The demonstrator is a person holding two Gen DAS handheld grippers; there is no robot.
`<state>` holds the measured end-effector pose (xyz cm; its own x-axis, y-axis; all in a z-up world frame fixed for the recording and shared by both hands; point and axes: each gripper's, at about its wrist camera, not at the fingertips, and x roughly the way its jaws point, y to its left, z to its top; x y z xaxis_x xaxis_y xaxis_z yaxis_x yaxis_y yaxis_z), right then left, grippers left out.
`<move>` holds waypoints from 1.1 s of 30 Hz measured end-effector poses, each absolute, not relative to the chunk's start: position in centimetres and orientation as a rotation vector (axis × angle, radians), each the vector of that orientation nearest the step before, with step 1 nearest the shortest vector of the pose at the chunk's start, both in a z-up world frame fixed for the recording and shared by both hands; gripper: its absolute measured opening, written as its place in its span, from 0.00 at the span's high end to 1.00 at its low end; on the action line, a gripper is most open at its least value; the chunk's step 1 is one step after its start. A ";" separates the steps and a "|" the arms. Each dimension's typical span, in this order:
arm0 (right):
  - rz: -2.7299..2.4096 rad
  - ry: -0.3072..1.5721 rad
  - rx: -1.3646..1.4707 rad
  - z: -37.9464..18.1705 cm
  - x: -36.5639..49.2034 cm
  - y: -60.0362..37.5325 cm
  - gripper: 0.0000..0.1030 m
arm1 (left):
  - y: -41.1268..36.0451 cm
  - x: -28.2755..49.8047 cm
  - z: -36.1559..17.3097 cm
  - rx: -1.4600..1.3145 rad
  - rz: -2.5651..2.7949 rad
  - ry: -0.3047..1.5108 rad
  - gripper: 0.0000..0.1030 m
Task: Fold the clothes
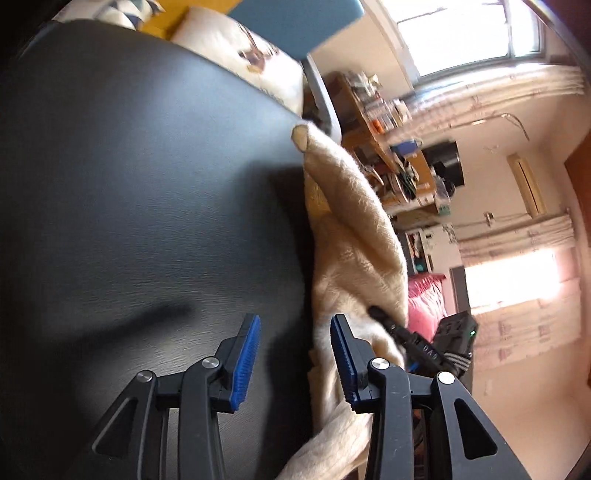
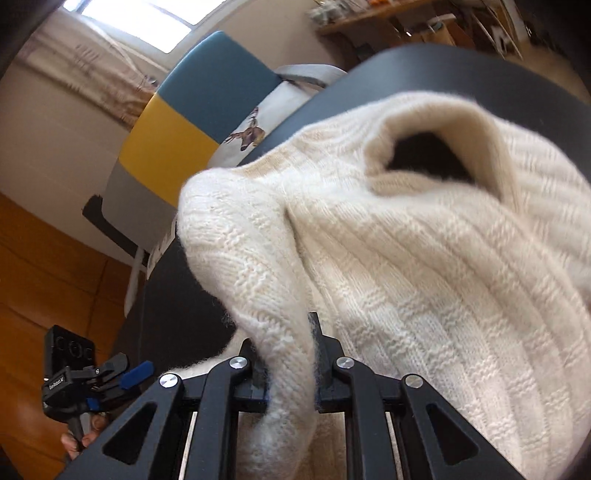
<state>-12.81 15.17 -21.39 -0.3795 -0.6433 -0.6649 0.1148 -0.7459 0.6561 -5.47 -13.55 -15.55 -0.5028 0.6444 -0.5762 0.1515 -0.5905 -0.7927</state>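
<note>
The right gripper [image 2: 286, 354] pinches the soft, floppy sweater's [image 2: 424, 258] edge; the left gripper [image 1: 295, 362] gapes empty and should take another edge.

Bare dark table [image 1: 147, 184] leftward; cream sweater [image 1: 354, 240] heaped along its right edge.

Black table [image 1: 129, 184], blue-yellow chair [image 2: 177, 122], deer cushion [image 1: 236, 48], cluttered shelves [image 1: 388, 147].

Daylight floods in from blown-out windows [image 1: 469, 33], glaring in both views. The shelves [image 1: 384, 122] look motion-blurred, perhaps out of focus. A soft shadow crosses the dark counter [image 1: 147, 184]. Fisheye curvature bends every frame edge.
</note>
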 end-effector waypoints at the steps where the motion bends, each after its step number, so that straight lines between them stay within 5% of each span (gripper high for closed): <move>1: -2.145 -0.751 1.384 -21.9 -13.0 15.6 0.87 | -12.7 -6.1 -15.8 -1.343 2.114 -1.211 0.62; 14: -2.060 -0.834 1.395 -23.8 -14.2 16.1 0.85 | -5.7 -6.0 -17.8 -1.452 1.910 -0.989 0.54; 21: -2.005 -0.893 1.395 -24.5 -13.7 17.1 0.79 | -6.9 -5.7 -19.4 -1.425 1.878 -1.139 0.54; 23: -2.005 -0.886 1.395 -24.5 -13.7 16.9 0.78 | -7.6 -5.2 -20.1 -1.431 1.912 -1.167 0.57; 25: -2.013 -0.863 1.396 -24.5 -13.5 16.8 0.75 | -7.6 -5.3 -20.3 -1.467 1.946 -1.143 0.71; 30: -2.032 -0.836 1.403 -24.3 -13.3 16.5 0.74 | -5.3 -5.5 -18.4 -1.568 2.110 -0.896 0.94; 33: -2.044 -0.822 1.413 -24.0 -13.4 16.2 0.73 | -4.7 -5.0 -16.4 -1.565 2.259 -0.750 0.95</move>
